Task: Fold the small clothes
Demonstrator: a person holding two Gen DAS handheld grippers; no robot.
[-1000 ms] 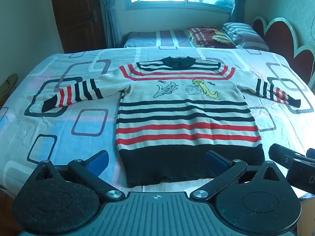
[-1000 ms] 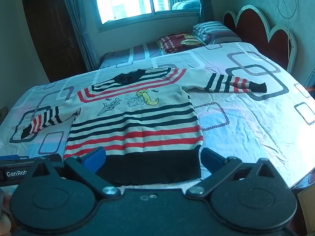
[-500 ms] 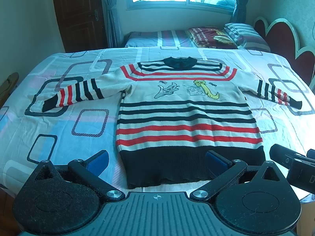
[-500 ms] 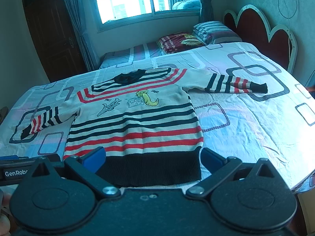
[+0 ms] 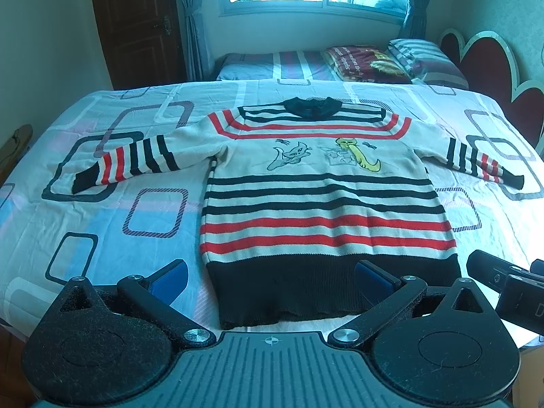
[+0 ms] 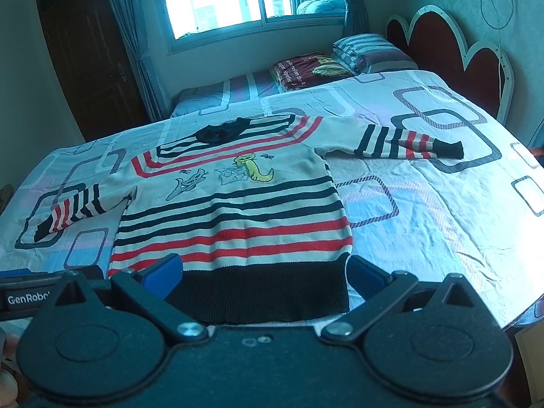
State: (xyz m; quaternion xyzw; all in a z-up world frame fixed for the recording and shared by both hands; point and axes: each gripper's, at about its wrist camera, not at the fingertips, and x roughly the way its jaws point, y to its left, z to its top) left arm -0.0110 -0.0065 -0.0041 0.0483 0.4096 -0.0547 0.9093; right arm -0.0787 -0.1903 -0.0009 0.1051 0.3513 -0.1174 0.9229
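Note:
A small striped sweater [image 5: 319,200] lies flat and face up on the bed, both sleeves spread out, black hem nearest me. It also shows in the right wrist view [image 6: 234,214]. My left gripper [image 5: 272,277] is open and empty, held just short of the hem, its blue pads [image 5: 170,278] either side of the hem's left half. My right gripper [image 6: 263,273] is open and empty, held before the hem's right half. The right gripper's body shows at the left wrist view's right edge [image 5: 503,285].
The bed [image 5: 102,204] has a sheet with rounded-square patterns; its near edge is just below the hem. Pillows and a folded blanket [image 5: 367,64] lie at the far side. A red headboard [image 6: 452,51] stands at the right, a dark door [image 5: 136,23] at the back left.
Both grippers have drifted very slightly; the view of the sweater has barely shifted. Both stay open and the sweater has not moved.

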